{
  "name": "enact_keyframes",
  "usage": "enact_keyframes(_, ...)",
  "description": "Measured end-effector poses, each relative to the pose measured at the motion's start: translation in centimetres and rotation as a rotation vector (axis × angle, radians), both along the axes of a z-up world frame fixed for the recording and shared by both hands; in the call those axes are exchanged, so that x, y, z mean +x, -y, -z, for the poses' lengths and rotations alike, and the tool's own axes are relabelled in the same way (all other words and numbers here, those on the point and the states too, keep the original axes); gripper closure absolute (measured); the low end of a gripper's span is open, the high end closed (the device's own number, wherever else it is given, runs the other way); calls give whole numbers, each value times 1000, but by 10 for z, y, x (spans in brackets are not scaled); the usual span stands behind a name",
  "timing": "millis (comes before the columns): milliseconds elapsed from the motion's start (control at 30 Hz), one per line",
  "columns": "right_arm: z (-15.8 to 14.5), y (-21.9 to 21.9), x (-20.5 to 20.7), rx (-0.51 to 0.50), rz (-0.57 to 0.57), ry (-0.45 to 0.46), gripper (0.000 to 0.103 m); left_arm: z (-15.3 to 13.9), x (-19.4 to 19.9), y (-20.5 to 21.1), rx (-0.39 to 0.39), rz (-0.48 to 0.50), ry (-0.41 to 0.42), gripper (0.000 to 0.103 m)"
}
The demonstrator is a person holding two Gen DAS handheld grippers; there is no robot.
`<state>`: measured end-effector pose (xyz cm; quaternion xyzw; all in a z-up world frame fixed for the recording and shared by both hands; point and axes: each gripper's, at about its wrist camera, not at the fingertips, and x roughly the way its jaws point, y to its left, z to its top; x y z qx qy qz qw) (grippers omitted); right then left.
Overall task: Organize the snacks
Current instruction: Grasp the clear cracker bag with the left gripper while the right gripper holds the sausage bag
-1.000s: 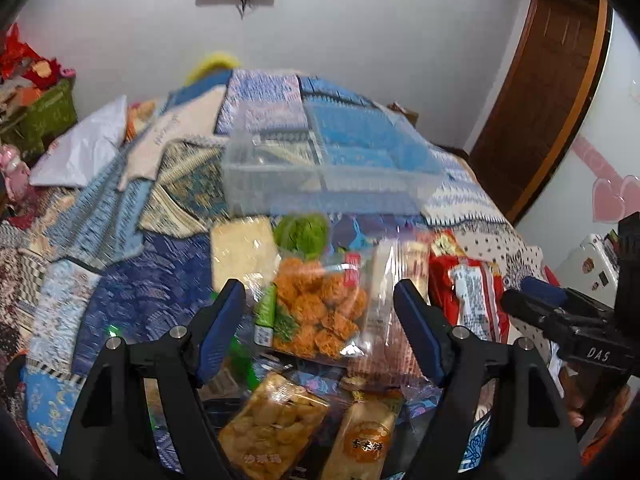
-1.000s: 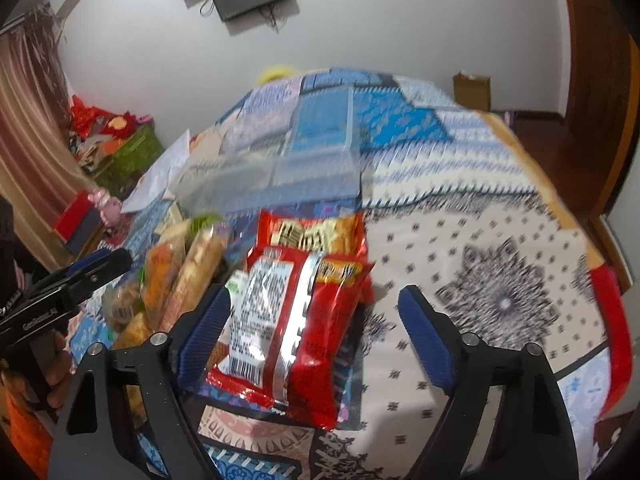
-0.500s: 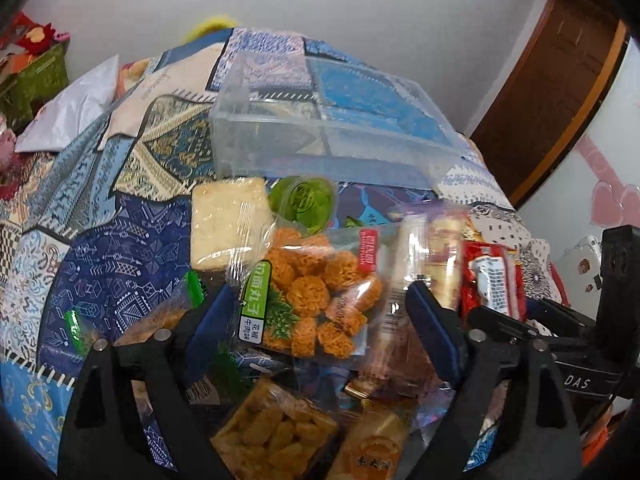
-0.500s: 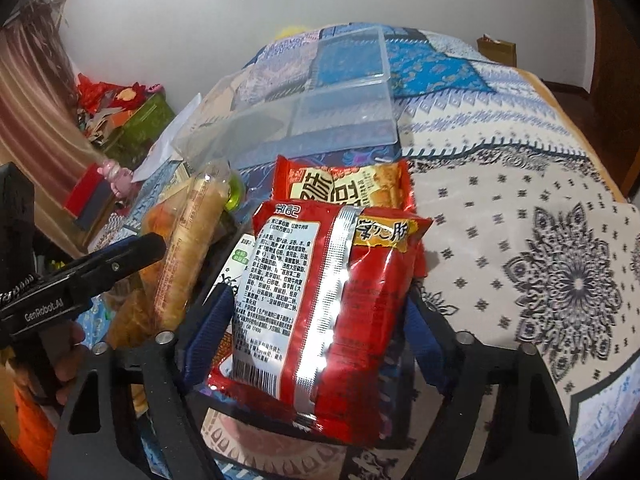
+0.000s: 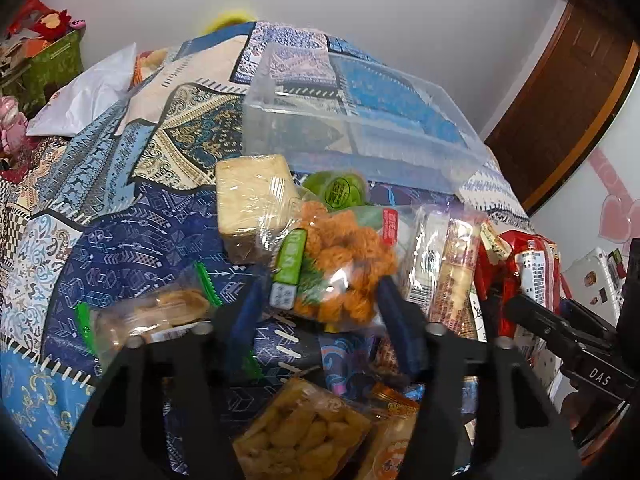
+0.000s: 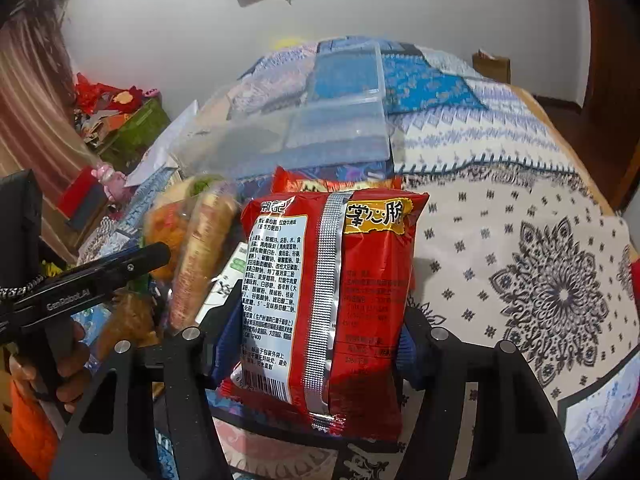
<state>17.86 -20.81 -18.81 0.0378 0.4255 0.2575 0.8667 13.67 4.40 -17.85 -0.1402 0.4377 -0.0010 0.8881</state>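
My right gripper is shut on a red noodle packet and holds it lifted above the bed. My left gripper is shut on a clear bag of orange fried snack balls, its blue pads pressing both sides. A clear plastic bin stands on the bed behind the snack pile; it also shows in the right wrist view. A second red-and-yellow packet lies behind the lifted one.
Around the left gripper lie a wrapped pale cake block, a green jelly cup, a long cracker pack, a bag with green edges and yellow snack bags. Patchwork bedspread extends to the right.
Both grippers moved forward and closed: the left onto the orange snack bag, the right onto the red noodle packet, which is now lifted upright.
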Motion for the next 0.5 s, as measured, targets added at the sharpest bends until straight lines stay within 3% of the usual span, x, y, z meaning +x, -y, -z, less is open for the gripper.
enact_keyframes(33, -1, 1, 0, 0, 2, 5, 43, -2, -1, -2, -1, -2, 3, 59)
enact_keyframes(100, -6, 1, -1, 4, 3, 17, 43, -6, -3, -6, -3, -4, 9, 81)
enact_keyframes(167, -10, 2, -1, 7, 9, 27, 43, -8, -5, -7, -17, 8, 7, 96)
enact_keyframes(300, -16, 2, -2, 11, 15, 43, 43, -13, -9, -8, 10, 3, 11, 96)
enact_keyframes(333, -17, 2, -2, 11, 16, 46, 43, -14, -10, -9, 23, -15, 9, 92)
enact_keyframes(367, -18, 3, -2, 12, 15, 50, 43, -15, -9, -11, 26, -21, 5, 78)
enact_keyframes(400, -20, 3, -3, 12, 13, 53, 43, -15, -8, -15, 21, -26, -2, 53)
enact_keyframes(467, -22, 2, -3, 8, 10, 62, 43, -14, -5, -21, -8, -25, 7, 29)
enact_keyframes(500, -23, 2, -3, 8, 8, 66, 43, -13, -3, -23, -14, -21, 9, 29)
